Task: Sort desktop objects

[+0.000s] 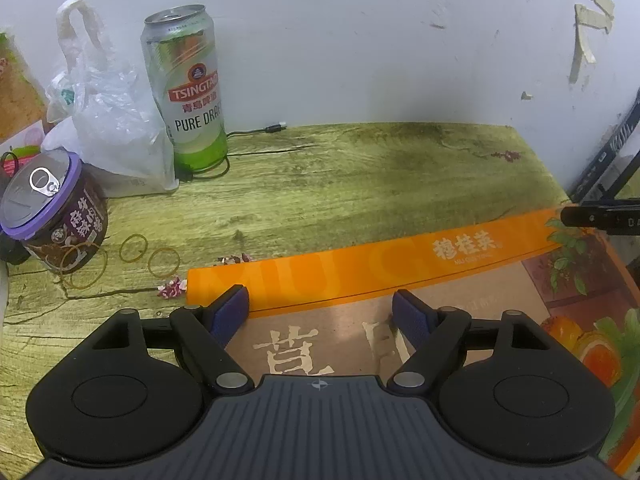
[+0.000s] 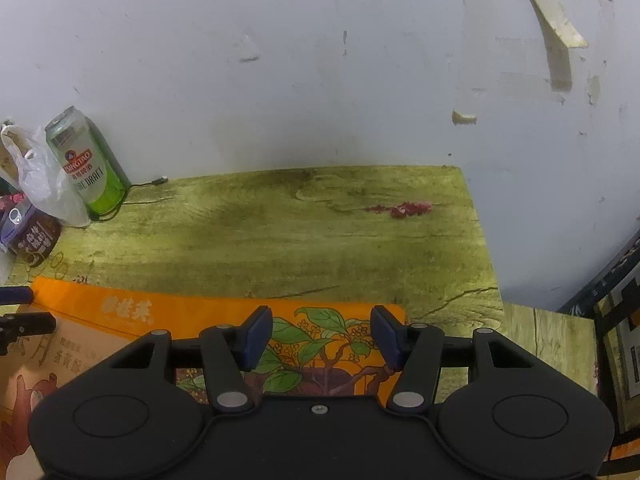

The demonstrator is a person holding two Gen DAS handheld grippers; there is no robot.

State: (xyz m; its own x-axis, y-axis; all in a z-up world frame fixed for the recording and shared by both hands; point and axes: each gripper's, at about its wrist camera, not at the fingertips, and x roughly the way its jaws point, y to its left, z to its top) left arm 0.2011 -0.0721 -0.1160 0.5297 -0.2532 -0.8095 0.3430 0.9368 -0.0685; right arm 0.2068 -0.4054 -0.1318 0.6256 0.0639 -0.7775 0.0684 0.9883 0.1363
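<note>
Purple-lidded tin (image 1: 52,208) at 9 o'clock, sealed, contents unseen; plastic bag (image 1: 108,120) and upright beer can (image 1: 186,88) at 10–11, by wall. Rubber bands (image 1: 134,248) loose nearby. Orange box (image 1: 360,272) lies flat at tabletop's (image 1: 340,184) near edge, long axis 8-to-2. Left gripper (image 1: 320,312) wide, over box, nothing gripped. Right gripper (image 2: 322,336) narrower, jaws apart above box's right end. Open tabletop at 12.

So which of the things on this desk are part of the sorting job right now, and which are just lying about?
In hand:
- orange box, flat on the desk
- left gripper and right gripper, both over it, jaws apart

Lying about:
- beer can, upright
- purple-lidded can
- plastic bag
- rubber bands
- black cable
</note>
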